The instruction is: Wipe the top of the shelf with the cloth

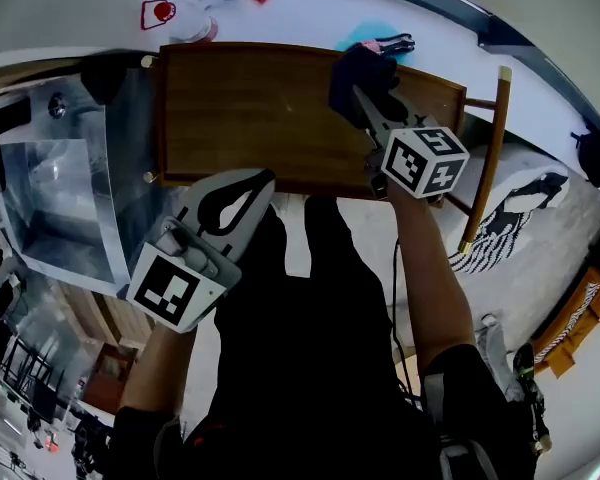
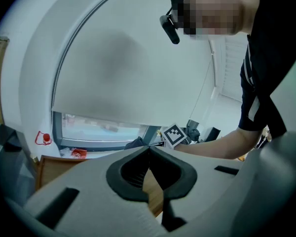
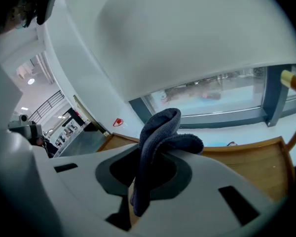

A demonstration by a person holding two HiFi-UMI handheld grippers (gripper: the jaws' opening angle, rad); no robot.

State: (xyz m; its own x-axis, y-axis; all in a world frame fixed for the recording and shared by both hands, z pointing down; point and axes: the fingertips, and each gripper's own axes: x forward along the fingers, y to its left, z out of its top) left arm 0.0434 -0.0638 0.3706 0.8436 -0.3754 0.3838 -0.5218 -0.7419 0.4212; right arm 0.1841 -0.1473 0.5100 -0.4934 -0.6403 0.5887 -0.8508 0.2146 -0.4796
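Head view: your right claw (image 1: 365,108) pinches the cloth (image 1: 365,68) over the wooden shelf (image 1: 250,108) by the window (image 3: 212,95). Your left claw (image 1: 268,178) is closed and empty.

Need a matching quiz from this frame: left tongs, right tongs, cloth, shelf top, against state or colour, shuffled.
Things:
1. left tongs
2. right tongs
3. cloth
4. shelf top

State or colour:
a. brown wood
b. closed on fabric
c. dark blue-grey, bunched up
d. closed, nothing between the jaws

Pairs: 1-d, 2-b, 3-c, 4-a
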